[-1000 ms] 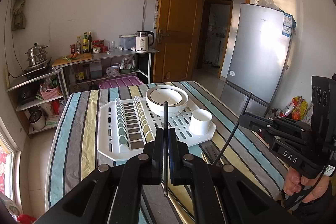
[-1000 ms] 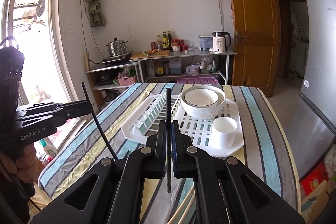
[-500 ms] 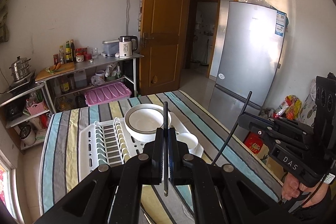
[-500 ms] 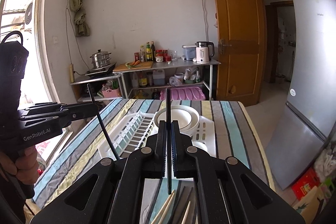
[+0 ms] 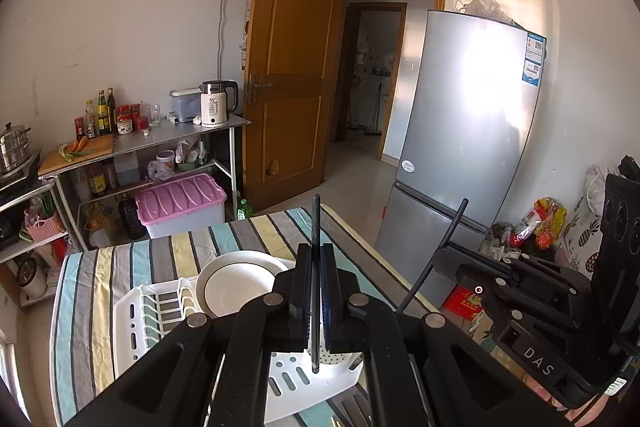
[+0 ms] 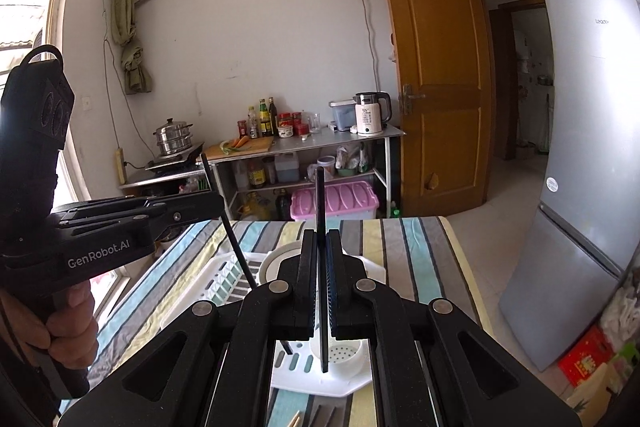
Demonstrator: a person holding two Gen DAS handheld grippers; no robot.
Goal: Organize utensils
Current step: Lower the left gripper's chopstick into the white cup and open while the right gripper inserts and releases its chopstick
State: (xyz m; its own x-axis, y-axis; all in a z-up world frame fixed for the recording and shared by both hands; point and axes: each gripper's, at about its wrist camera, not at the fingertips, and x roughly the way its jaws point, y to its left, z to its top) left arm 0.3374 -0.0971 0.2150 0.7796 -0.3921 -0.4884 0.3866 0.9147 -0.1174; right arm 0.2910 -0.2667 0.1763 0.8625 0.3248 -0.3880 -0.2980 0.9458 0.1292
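My left gripper is shut on a black chopstick that stands upright between its pads. Its lower end hangs over the white perforated utensil cup in the white dish rack. My right gripper is shut on a second black chopstick, also upright, with its tip above the same cup. Each gripper shows in the other's view: the right gripper to the right, the left gripper to the left, held by a hand. White bowls sit in the rack.
The rack stands on a table with a striped cloth. More chopsticks lie near the table's front edge. A silver fridge stands to the right, a wooden door behind, and a metal shelf with a kettle at the far wall.
Both grippers have risen and drawn back with their chopsticks. The rack and cup now sit lower in both views, partly hidden under the jaws.
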